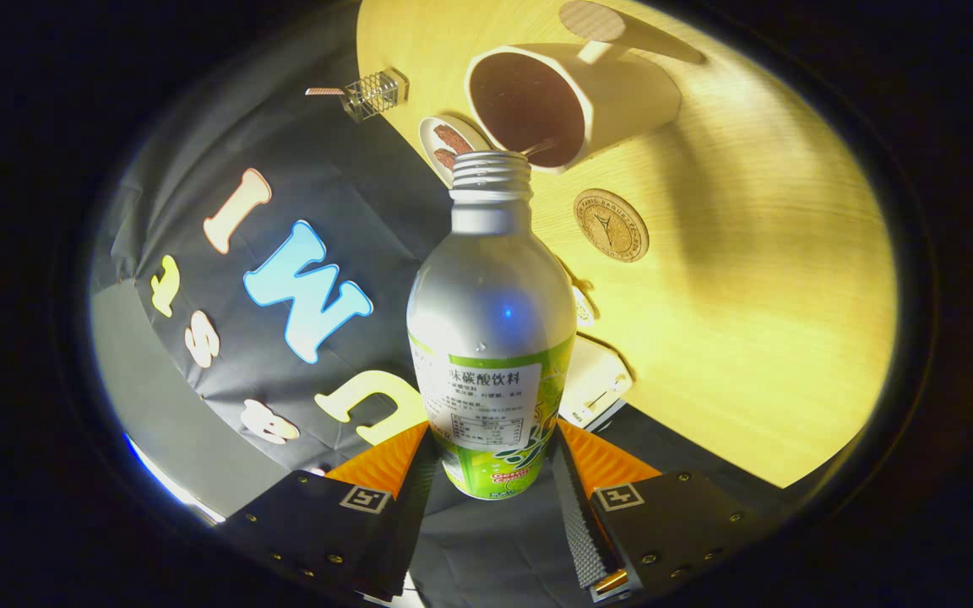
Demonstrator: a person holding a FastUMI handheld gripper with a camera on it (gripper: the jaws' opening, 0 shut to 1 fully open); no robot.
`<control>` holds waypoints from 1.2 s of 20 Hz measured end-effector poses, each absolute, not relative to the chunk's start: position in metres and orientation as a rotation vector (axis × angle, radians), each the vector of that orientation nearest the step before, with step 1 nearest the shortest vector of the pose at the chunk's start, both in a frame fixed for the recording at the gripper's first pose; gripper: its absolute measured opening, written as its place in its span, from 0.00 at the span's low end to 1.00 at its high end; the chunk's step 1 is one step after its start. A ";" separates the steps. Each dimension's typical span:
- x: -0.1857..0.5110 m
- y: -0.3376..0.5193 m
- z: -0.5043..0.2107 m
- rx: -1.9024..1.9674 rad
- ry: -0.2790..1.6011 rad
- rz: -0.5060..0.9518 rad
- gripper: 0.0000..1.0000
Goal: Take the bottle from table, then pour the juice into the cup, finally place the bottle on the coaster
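hand-held gripper (493,473): clamped on bottle (491,338) | bottle mouth at cup (567,101) rim | coaster (611,225) beside

The claw (493,473) is tilted, both fingers (575,507) clamped on its load.

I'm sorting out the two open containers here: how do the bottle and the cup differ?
The bottle is silver metal with a green label and a narrow threaded neck; the cup is plain cream with a wide mouth and a handle. The bottle is clamped low on its body between the gripper fingers, lifted; the cup stands on the wooden table beyond it, near the round coaster. Both are uncapped, open-topped.
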State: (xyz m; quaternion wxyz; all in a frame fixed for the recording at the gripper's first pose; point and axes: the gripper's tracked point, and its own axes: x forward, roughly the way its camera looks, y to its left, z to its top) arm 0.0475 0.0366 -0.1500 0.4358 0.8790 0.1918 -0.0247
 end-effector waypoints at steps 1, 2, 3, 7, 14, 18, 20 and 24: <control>0.047 0.039 -0.157 2.155 0.492 -0.064 0.73; 0.046 0.040 -0.163 2.126 0.500 -0.067 0.73; 0.045 0.040 -0.167 2.098 0.505 -0.075 0.73; 0.041 0.036 -0.186 1.964 0.520 -0.101 0.73; 0.033 0.034 -0.214 1.692 0.562 -0.123 0.73; 0.025 0.038 -0.235 1.523 0.614 -0.126 0.73; 0.023 0.038 -0.242 1.447 0.632 -0.125 0.73; 0.023 0.031 -0.252 1.296 0.635 -0.139 0.73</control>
